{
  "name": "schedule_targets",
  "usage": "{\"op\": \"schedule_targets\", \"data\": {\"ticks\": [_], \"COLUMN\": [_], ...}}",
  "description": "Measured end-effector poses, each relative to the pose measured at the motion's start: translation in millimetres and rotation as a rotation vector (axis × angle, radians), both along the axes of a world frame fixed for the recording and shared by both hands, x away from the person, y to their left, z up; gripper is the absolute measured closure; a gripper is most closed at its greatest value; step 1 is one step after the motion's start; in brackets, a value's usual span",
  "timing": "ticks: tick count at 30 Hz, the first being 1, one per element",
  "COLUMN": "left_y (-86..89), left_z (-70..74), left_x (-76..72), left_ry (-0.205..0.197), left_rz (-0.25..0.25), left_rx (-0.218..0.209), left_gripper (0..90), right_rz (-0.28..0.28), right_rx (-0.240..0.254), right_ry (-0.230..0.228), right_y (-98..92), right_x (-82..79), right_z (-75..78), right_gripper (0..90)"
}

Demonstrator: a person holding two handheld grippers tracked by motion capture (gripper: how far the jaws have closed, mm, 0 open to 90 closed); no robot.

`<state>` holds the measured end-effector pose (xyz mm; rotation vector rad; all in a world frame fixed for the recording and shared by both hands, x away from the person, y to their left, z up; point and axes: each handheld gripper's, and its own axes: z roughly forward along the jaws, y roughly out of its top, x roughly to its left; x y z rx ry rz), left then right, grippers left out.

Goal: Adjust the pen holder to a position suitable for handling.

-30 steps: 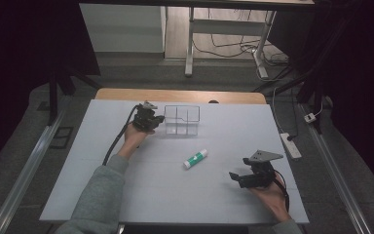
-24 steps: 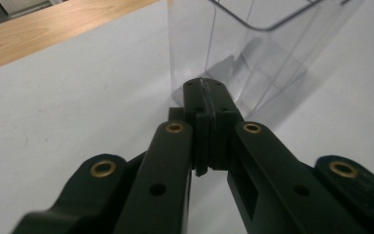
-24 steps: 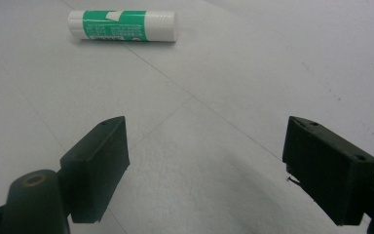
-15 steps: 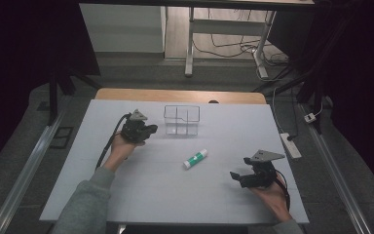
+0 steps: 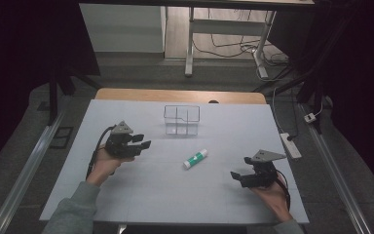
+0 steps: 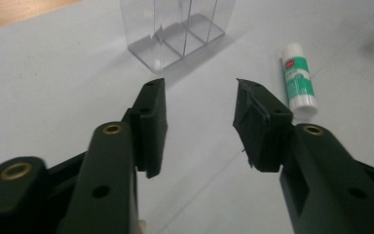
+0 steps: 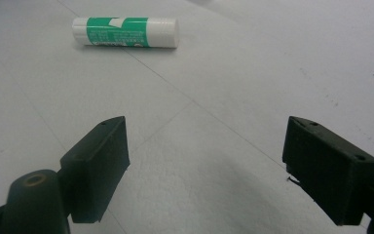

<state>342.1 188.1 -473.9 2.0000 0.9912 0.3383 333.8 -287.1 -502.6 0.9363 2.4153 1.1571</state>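
A pale grey surface [image 5: 141, 195] carries a green-and-white glue stick [image 5: 195, 159] lying flat on its side near the middle, and a clear plastic organizer [image 5: 181, 119] with several upright compartments standing toward the far edge. The glue stick lies nearer the person than the organizer and is apart from it, with its white cap pointing toward the far right in the high view. The left tool [image 5: 143, 142] is held in the person's left hand [image 5: 103, 165] over the left part of the surface, left of the glue stick and nearer than the organizer, its jaws pointing to the right and spread apart with nothing between them. In the left gripper view the organizer [image 6: 175, 27] stands beyond the gap between the jaws and the glue stick [image 6: 299, 79] lies off to the right, apart from both. The right tool [image 5: 239, 176] is held in the right hand [image 5: 272, 199] over the near right part of the surface, jaws pointing left and standing wide apart, empty. In the right gripper view the glue stick [image 7: 125, 32] lies ahead and to the left of the jaws, well clear of them, its label facing up.
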Motion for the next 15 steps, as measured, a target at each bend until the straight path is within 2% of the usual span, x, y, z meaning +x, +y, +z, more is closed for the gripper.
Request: {"op": "schedule_targets", "data": {"ticks": [4,7,10,15], "left_y": [5.2,4.9,4.2,3.4], "left_z": [-2.5,-4.1,-3.7,-3.2], "left_x": [-11.6,-16.7,-19.6,-19.1], "left_ry": [0.010,0.022,0.054,0.107], "left_rz": [0.011,0.008,-0.019,-0.037], "left_rx": [-0.008,0.024,0.050,0.061], "left_gripper": [43.8,41.2,38.6,35.6], "right_rz": [-0.002,-0.001,0.004,0.012], "right_rx": [0.007,0.012,0.015,0.014], "right_ry": [-0.005,-0.005,-0.003,-0.007], "right_y": [-1.3,-2.0,-1.9,-0.7], "right_x": [-1.0,-0.6,-0.1,-0.8], "right_z": [0.9,1.3,0.8,0.9], "right_gripper": [16.5,16.5,16.5,16.5]}}
